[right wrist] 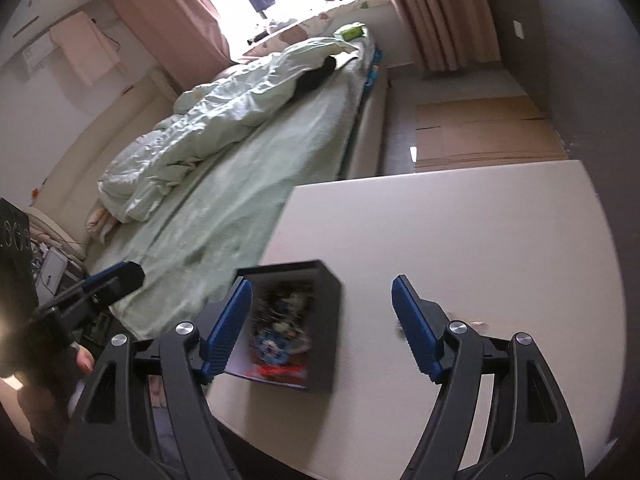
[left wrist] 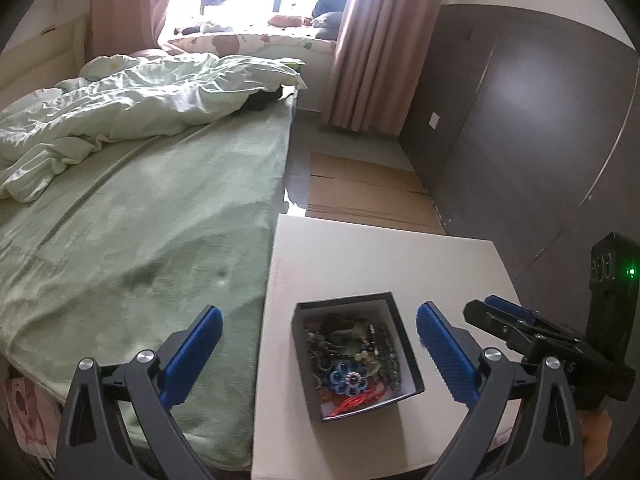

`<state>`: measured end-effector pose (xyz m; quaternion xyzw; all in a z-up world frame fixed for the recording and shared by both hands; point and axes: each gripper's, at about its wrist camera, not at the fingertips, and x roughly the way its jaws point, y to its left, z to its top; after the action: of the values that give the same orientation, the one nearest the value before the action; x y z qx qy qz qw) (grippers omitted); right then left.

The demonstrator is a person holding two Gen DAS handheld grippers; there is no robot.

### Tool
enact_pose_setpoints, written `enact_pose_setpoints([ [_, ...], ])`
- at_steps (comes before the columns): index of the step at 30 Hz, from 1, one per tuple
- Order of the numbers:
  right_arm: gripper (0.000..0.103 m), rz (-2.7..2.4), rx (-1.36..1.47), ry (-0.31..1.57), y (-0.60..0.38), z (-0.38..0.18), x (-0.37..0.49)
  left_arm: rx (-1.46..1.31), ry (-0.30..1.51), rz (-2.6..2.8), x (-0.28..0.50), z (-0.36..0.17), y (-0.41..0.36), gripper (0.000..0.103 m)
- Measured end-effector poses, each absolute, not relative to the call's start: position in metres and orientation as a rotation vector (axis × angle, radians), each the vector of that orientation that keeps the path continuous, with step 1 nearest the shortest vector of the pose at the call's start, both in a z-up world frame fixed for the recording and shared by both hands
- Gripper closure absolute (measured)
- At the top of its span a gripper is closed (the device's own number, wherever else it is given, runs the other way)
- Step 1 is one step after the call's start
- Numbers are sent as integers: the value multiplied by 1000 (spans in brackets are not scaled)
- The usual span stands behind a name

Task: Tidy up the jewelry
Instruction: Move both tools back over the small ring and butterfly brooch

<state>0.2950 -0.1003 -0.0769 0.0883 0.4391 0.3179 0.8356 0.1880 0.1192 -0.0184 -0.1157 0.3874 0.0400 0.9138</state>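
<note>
Your left gripper (left wrist: 320, 344) spread wide, straddling black jewelry box (left wrist: 356, 354) at worktop (left wrist: 360, 248) centre, nothing pinched. Your right gripper (right wrist: 322, 320) spread too, box at its 9 o'clock finger. Likely lined up to reach tangled jewelry (left wrist: 352, 356) inside.

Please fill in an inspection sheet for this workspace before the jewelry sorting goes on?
Surface: white table beside a bed, mostly bare.
Job's things: open black box on the table, jewelry tangled inside, a blue flower piece on top.
Clutter: a small pale item on the table, too blurred to name.
Grippers: left tool open, box between its fingers; right tool open, beside the box.
Cables: nothing seen.
Surroundings: rumpled quilt, pink curtains, cardboard on the floor.
</note>
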Motion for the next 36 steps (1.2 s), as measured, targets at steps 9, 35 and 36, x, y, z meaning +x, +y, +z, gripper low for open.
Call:
enact_pose_setpoints([
  [9, 30, 597, 129, 995, -141, -94, 305, -183, 824, 28, 203, -21, 82, 9],
  [35, 50, 483, 138, 1171, -187, -130, 324, -69, 1167, -100, 290, -101, -22, 75],
  [36, 50, 479, 144, 1169, -190, -130, 324, -55, 1184, -93, 294, -106, -26, 75],
])
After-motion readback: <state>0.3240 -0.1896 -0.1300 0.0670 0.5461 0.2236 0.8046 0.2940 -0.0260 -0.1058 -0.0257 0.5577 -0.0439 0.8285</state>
